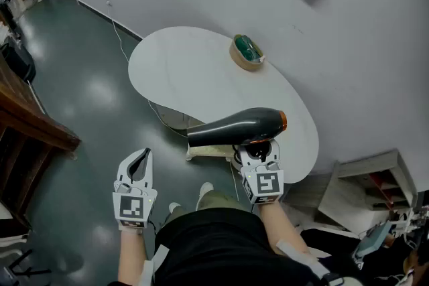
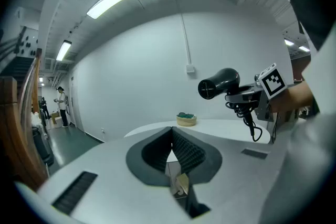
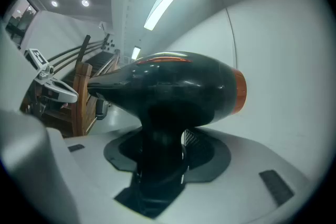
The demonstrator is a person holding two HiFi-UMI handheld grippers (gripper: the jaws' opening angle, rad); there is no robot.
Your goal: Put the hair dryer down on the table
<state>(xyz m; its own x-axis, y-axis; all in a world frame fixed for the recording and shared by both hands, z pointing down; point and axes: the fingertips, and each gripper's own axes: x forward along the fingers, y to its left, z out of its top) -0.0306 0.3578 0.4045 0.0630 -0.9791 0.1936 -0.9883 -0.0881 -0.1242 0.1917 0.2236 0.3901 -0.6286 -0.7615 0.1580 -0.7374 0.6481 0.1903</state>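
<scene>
Jaws of the right gripper point(image 3: 160, 150), lower centre of the head view, are clenched on the handle of the black hair dryer point(image 1: 234, 125), held above the near edge of the white table point(image 1: 188, 70), nozzle toward frame left, orange ring toward frame right. Jaws of the left gripper point(image 2: 171, 136), lower left, are pressed together on nothing. Each gripper's marker cube point(image 1: 267, 183) bears a black-and-white square pattern; a tan bowl point(image 1: 246, 53) sits at the table's far edge.

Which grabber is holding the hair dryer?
The right gripper: it clamps the handle of the black hair dryer. The left gripper is shut, with nothing in it.
</scene>
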